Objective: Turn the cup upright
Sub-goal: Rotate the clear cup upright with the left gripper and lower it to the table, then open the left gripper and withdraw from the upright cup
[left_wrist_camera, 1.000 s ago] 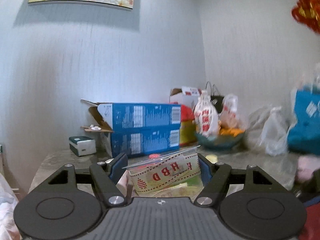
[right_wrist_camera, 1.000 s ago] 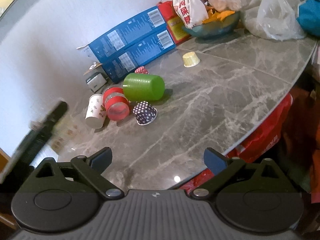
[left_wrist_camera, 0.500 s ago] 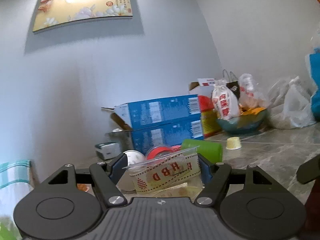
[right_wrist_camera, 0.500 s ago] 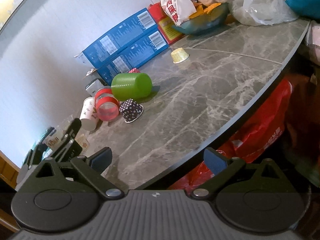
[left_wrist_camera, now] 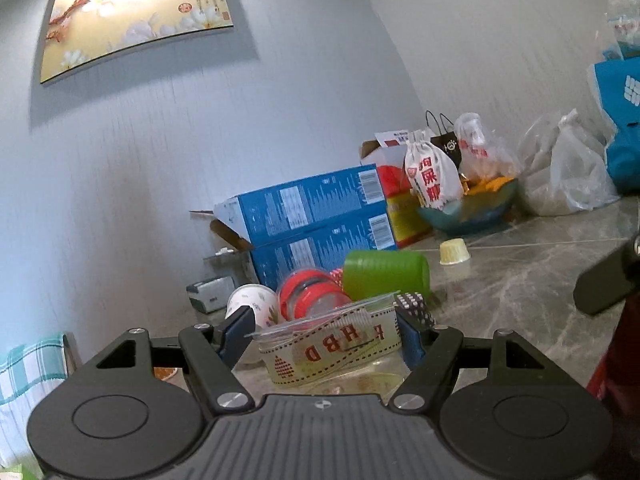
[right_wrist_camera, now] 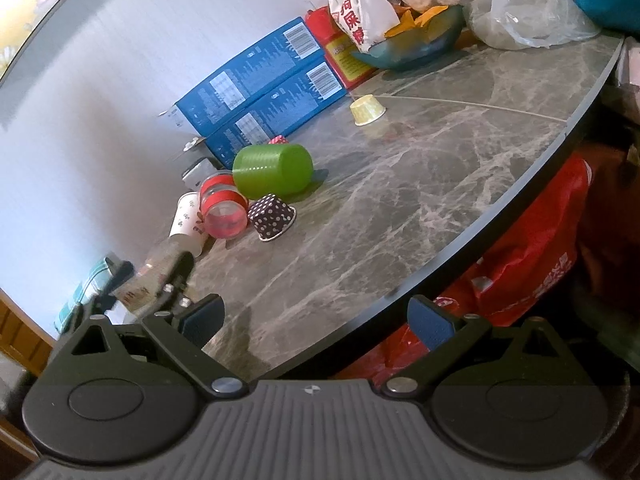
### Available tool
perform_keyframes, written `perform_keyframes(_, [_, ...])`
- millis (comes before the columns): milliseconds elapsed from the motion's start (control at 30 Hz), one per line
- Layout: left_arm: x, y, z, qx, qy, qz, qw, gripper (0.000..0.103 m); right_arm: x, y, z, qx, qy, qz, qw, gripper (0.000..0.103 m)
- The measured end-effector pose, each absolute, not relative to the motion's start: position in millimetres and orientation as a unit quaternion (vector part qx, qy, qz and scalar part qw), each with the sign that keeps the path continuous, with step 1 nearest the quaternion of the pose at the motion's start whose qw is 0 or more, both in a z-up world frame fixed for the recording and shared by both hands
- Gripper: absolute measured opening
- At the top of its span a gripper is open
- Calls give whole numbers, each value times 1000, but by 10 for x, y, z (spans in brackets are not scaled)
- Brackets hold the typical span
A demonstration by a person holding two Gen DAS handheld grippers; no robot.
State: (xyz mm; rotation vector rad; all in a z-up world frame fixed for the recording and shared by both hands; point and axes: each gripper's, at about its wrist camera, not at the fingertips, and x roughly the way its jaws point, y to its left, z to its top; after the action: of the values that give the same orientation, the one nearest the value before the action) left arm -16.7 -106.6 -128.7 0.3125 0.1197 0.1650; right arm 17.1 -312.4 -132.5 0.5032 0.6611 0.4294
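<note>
My left gripper [left_wrist_camera: 326,338] is shut on a clear plastic cup [left_wrist_camera: 330,346] with a cream band and red letters, held low over the marble table's left end. In the right wrist view that cup [right_wrist_camera: 154,274] and the left gripper show blurred at the left. My right gripper [right_wrist_camera: 316,320] is open and empty at the table's near edge. A green cup [right_wrist_camera: 274,176] lies on its side. A red-banded clear cup [right_wrist_camera: 224,210], a white paper cup [right_wrist_camera: 188,226] and a dotted cup [right_wrist_camera: 272,216] lie beside it. A small yellow cup [right_wrist_camera: 367,110] stands upside down.
Two stacked blue boxes [right_wrist_camera: 260,88] stand against the wall behind the cups. A teal bowl with snack bags [right_wrist_camera: 408,48] and plastic bags [right_wrist_camera: 528,12] fill the far right. The marble table [right_wrist_camera: 420,192] has a curved edge, with a red bag [right_wrist_camera: 520,272] below it.
My left gripper has come down and turned toward the cluster of cups, still holding the clear cup. My right gripper has drawn back to the table's near edge and stays open.
</note>
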Motion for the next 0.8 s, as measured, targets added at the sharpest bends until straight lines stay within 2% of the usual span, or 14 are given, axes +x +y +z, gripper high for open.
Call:
perform_keyframes(167, [-196, -1000, -1270, 140, 67, 73, 985, 80, 133, -3120, -1307, 242, 315, 207, 894, 99])
perform_keyframes(233, [-186, -969, -1258, 133, 76, 62, 986, 91, 126, -3103, -1294, 241, 314, 209, 894, 99])
perform_keyframes(300, [-183, -936, -1253, 126, 83, 48, 987, 97, 115, -3080, -1281, 237, 313, 211, 895, 99])
perform_keyframes(600, [-223, -780, -1225, 91, 117, 4, 989, 101, 39, -3006, -1197, 222, 295, 217, 904, 99])
perform_keyframes(800, [-714, -489, -1077, 39, 102, -25, 994, 102, -157, -2901, -1049, 183, 248, 227, 924, 101])
